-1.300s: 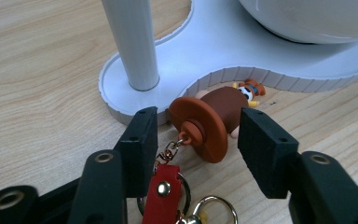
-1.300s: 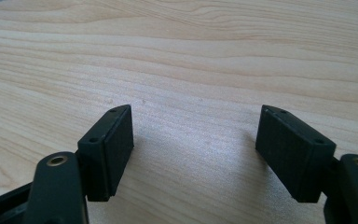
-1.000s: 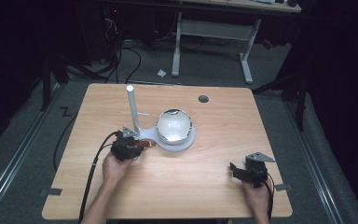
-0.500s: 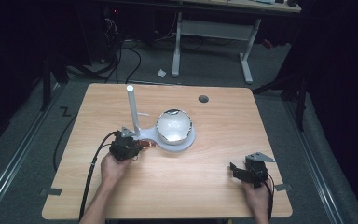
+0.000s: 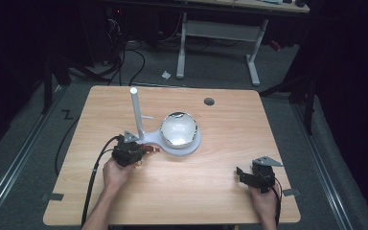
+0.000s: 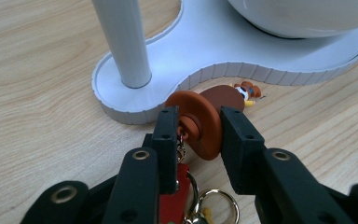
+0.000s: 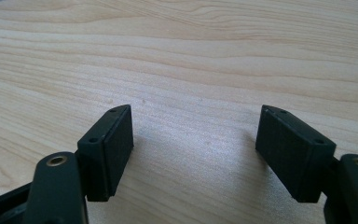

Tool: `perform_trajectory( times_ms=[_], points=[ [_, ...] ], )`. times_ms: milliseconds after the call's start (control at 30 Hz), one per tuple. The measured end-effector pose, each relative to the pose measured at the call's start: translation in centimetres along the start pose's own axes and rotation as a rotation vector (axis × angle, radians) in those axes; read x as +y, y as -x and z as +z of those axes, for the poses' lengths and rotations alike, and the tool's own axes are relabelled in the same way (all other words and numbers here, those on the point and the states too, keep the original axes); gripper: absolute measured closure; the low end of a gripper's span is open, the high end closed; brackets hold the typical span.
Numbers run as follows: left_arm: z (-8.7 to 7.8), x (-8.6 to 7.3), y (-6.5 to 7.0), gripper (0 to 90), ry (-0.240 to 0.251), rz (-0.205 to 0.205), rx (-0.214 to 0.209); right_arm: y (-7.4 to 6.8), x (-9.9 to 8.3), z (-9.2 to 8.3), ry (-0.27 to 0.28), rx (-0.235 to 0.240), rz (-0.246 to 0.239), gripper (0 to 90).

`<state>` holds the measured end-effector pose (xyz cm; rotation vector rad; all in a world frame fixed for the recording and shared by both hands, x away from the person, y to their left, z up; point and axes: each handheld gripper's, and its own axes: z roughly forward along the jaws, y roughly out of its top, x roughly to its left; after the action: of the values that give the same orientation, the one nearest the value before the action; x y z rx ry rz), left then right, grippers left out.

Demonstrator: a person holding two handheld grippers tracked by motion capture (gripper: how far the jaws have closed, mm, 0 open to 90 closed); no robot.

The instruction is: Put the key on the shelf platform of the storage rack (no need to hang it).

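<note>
My left gripper (image 6: 198, 133) is shut on a brown rubber keychain charm (image 6: 204, 122), its flat disc squeezed between the two black pads. A small figure head (image 6: 247, 90) lies at the charm's far end on the table, and a red tag (image 6: 173, 198) and metal ring (image 6: 209, 205) hang below the jaws. The gripper (image 5: 133, 152) sits just in front of the white stand's base (image 5: 172, 146), by its upright post (image 5: 136, 112). My right gripper (image 7: 196, 147) is open over bare wood, near the table's front right (image 5: 256, 176).
A shiny domed bowl (image 5: 178, 128) rests on the stand's round end. A cable hole (image 5: 209, 101) sits toward the table's far edge. The left gripper's cable (image 5: 92, 184) trails off the front left. Desk legs and cables stand on the floor behind.
</note>
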<state>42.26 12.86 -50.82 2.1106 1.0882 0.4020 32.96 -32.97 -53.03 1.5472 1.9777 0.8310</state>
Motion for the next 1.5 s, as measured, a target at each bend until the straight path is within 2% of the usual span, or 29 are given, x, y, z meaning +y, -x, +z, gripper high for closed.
perform_trajectory(
  times_ms=[167, 633, 767, 1167, 1500],
  points=[
    [-0.8, -0.1, 0.1, 69.2, 0.008, 0.011, -0.002, 0.0, 0.0, 0.0, 0.000, 0.000, 0.000, 27.7],
    [-4.5, 0.1, 0.6, 69.5, 0.061, 0.027, -0.017, 0.0, 0.0, 0.0, 0.000, 0.000, 0.000, 27.7],
    [-5.6, 0.2, 0.7, 69.5, 0.072, 0.018, -0.034, 0.0, 0.0, 0.0, 0.000, 0.000, 0.000, 27.8],
    [-7.9, 1.4, 1.6, 69.6, 0.086, 0.045, -0.076, 0.0, 0.0, 0.0, 0.001, 0.001, 0.001, 27.9],
    [-9.1, 2.6, 1.9, 69.7, 0.122, 0.033, -0.142, 0.0, 0.0, 0.0, 0.002, 0.002, 0.001, 27.9]
  ],
)
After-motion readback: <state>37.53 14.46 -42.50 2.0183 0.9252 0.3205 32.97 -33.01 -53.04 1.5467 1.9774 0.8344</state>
